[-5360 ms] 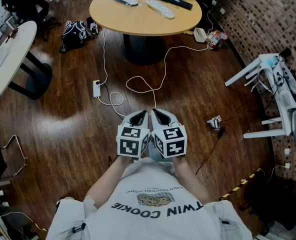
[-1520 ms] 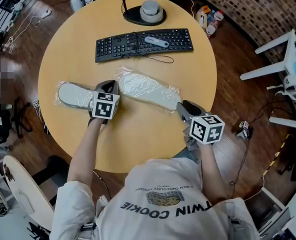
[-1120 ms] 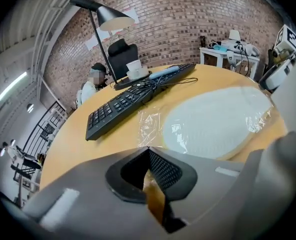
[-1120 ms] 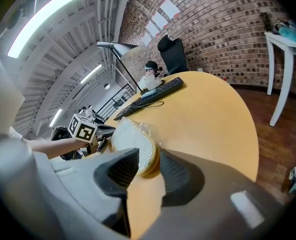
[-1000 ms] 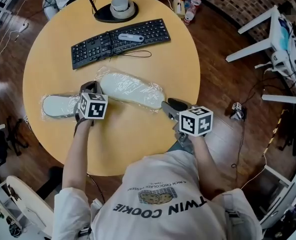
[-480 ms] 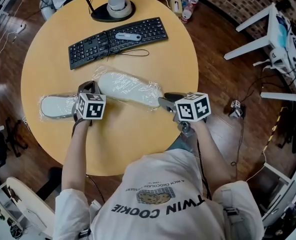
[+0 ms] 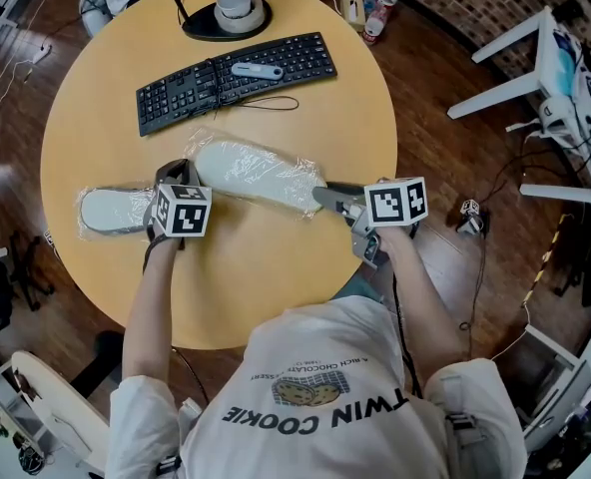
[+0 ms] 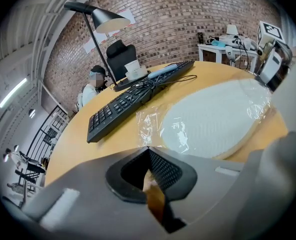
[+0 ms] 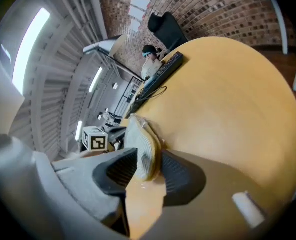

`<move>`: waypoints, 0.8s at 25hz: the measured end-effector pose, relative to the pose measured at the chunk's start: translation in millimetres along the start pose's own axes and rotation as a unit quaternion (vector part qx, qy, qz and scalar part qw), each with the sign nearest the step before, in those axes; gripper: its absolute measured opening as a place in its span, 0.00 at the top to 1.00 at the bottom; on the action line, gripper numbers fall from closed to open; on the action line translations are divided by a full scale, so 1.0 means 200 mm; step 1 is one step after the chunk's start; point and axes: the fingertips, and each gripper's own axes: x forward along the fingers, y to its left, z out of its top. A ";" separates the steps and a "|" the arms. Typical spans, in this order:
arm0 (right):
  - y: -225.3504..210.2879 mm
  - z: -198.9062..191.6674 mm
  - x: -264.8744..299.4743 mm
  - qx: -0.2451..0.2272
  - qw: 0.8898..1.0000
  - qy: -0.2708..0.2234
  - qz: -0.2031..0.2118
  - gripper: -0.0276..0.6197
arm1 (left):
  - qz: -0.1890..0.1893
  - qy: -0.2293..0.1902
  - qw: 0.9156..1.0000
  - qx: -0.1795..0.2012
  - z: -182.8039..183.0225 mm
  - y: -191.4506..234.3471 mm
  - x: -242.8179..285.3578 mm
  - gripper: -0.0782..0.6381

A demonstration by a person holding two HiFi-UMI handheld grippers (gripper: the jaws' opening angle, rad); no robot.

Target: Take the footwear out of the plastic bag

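Note:
Two pale slippers lie on the round wooden table, each sealed in a clear plastic bag. The right slipper lies slantwise mid-table. Its near end sits between the wide jaws of my right gripper, which stands open around it. The left slipper lies at the table's left. My left gripper rests between the two bags with its jaws shut. Just beyond its tips begins the right slipper's bag. Whether any plastic is pinched there, I cannot tell.
A black keyboard with a small grey object on it lies behind the slippers. Further back stands a lamp's round base. A person sits beyond the table's far edge. White furniture stands on the floor at right.
My right gripper has slid left along the table's edge, and the right slipper's near end now sits between its jaws. The left gripper has stayed where it was.

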 end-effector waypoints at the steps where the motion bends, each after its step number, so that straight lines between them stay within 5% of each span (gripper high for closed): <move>1: 0.02 0.01 0.00 0.024 0.999 -0.013 0.029 0.74 | 0.000 0.000 1.000 0.000 0.00 0.00 0.00 0.89; 4: 0.07 -0.01 0.00 0.066 0.994 -0.033 0.079 0.75 | 0.001 0.000 1.000 -0.002 -0.01 0.00 0.00 0.89; 20: 0.03 -0.01 -0.13 0.062 0.991 -0.082 0.091 0.86 | 0.003 0.002 1.000 -0.006 -0.01 0.00 0.01 0.89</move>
